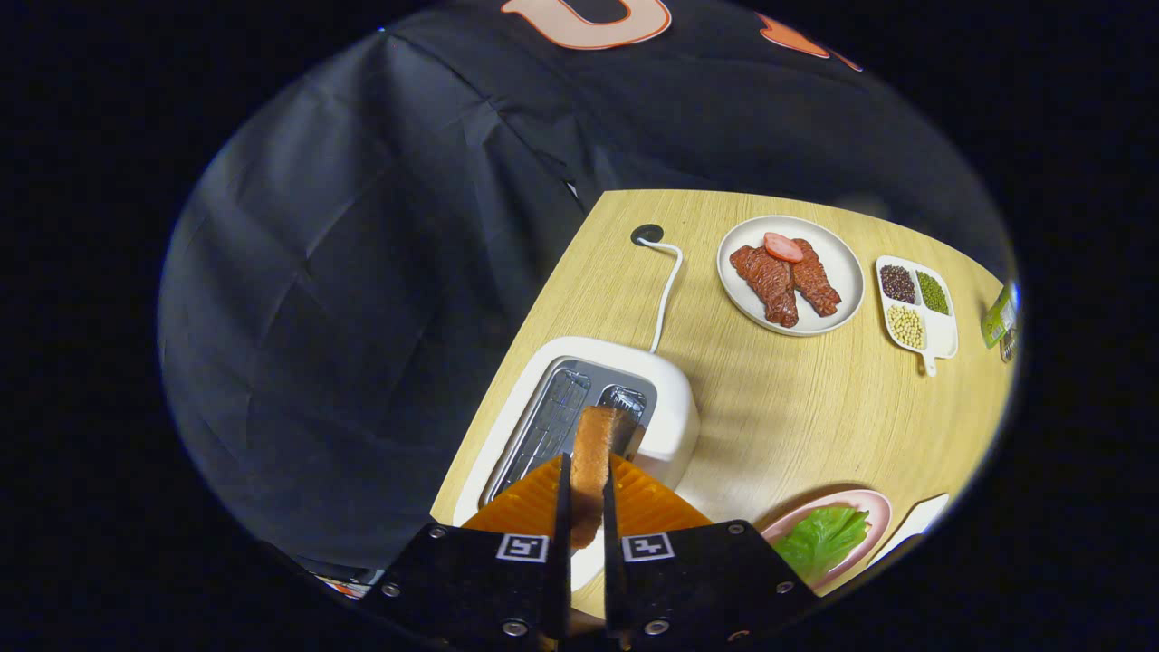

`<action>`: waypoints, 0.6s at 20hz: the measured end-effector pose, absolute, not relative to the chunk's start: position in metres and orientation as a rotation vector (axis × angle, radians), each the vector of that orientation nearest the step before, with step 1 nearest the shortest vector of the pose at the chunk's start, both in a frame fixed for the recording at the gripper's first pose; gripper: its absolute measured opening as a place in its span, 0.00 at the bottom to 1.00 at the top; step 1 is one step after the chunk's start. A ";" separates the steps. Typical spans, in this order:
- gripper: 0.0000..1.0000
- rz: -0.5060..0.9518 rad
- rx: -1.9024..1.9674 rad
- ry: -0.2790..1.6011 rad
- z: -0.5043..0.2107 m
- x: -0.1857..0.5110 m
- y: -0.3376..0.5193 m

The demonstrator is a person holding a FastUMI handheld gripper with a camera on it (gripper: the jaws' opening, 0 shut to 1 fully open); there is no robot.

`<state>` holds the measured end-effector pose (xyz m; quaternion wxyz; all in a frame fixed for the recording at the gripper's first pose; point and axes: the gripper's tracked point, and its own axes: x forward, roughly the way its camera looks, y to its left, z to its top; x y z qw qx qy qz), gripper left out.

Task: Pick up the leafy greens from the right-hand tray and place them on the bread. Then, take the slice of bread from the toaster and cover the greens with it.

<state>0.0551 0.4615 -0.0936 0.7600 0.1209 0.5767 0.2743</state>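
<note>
Above the white toaster (pixel 589 407) on the worktop (pixel 797 407), the tool (pixel 584 503) is clamped tight on a slice of bread (pixel 593 462), both fingers pressing its faces. Leafy greens (pixel 819 539) lie on the pink plate (pixel 865 500) just right of the fingers.

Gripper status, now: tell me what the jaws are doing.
Gripper: closed on the slice of bread, jaws pressing both of its faces, held above the toaster.
</note>
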 end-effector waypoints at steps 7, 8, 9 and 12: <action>0.09 0.646 0.333 1.147 -0.053 0.053 0.442; 0.09 0.649 0.342 1.127 -0.046 0.053 0.436; 0.09 0.657 0.349 1.103 -0.039 0.053 0.429; 0.09 0.686 0.419 1.051 -0.017 0.047 0.414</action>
